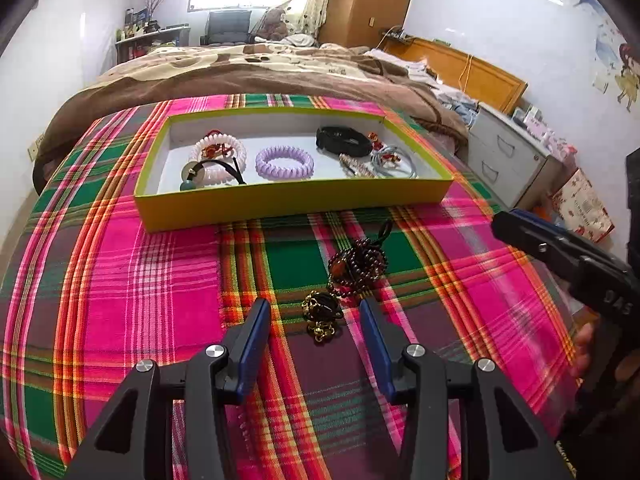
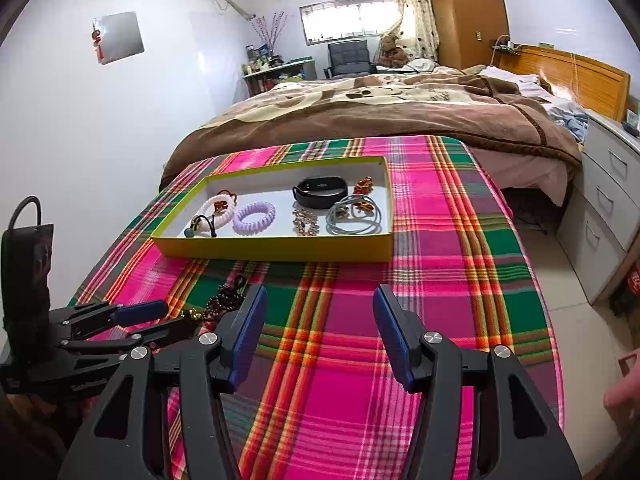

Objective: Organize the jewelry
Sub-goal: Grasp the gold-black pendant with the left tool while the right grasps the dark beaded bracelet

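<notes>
A yellow-green tray sits on the plaid cloth and holds hair ties, a lilac coil band, a black band and other pieces. In front of it lie a dark red bead bracelet and a gold chain piece. My left gripper is open, low over the cloth, its fingers either side of the gold chain piece. My right gripper is open and empty above bare cloth, right of the beads; it shows at the right edge of the left wrist view.
The table wears a pink, green and orange plaid cloth. A bed with a brown blanket lies behind it. White drawers stand to the right.
</notes>
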A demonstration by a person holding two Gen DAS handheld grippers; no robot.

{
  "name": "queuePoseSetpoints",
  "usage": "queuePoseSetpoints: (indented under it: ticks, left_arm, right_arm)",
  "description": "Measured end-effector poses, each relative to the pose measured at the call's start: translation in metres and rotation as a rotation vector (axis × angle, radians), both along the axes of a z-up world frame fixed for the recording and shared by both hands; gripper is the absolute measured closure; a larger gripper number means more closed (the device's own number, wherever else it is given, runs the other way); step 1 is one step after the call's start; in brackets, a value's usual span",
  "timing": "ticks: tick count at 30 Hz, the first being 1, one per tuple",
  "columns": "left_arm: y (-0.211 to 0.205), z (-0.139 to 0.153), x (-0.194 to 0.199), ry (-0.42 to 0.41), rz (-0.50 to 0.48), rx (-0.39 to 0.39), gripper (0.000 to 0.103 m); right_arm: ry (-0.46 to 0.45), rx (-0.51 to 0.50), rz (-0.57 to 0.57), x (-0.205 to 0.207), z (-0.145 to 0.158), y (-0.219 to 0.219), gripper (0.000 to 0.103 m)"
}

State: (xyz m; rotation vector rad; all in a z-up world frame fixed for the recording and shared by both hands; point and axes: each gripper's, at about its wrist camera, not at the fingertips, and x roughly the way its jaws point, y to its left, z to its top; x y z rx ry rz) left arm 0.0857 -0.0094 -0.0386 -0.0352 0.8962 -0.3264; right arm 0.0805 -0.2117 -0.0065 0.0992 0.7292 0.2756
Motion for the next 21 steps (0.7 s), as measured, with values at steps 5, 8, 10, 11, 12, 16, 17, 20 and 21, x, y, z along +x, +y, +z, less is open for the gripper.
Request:
queuePoseSetpoints:
  ticks: [5, 8, 10, 11, 12, 16, 17, 20, 21]
  left_arm:
    - [-0.009, -0.002, 0.002, -0.004, -0.012, 0.052, 0.057]
    - [-0.012, -0.003, 0.004, -0.006, -0.015, 0.077, 0.057]
    - [-0.013, -0.003, 0.004, -0.008, -0.013, 0.092, 0.058]
    - [-0.013, -0.003, 0.004, -0.007, -0.012, 0.095, 0.059]
    - [-0.013, -0.003, 0.004, -0.008, -0.007, 0.103, 0.061]
    - [-0.01, -0.003, 0.005, -0.012, 0.01, 0.114, 0.083]
    - [-0.008, -0.003, 0.005, -0.01, 0.013, 0.111, 0.085]
    - [-0.005, -0.002, 0.006, -0.007, 0.011, 0.092, 0.086]
    - [-0.004, -0.002, 0.006, -0.006, 0.011, 0.087, 0.086]
  right_arm:
    - [0.007, 0.007, -0.011, -0.002, -0.002, -0.004, 0.047]
    - [0.006, 0.012, -0.006, -0.003, -0.001, -0.004, 0.047]
    - [0.004, 0.008, -0.001, -0.004, 0.0, -0.002, 0.047]
    - [0.002, 0.007, 0.0, -0.004, 0.0, -0.002, 0.047]
    - [0.002, 0.007, -0.001, -0.004, 0.001, -0.001, 0.047]
    - [0.009, -0.001, -0.004, -0.003, 0.0, 0.001, 0.047]
    - [0.012, -0.001, -0.005, -0.002, 0.0, 0.002, 0.047]
    - [0.023, -0.007, -0.008, -0.001, -0.001, 0.005, 0.047]
    - [0.026, -0.009, -0.006, 0.0, -0.002, 0.006, 0.047]
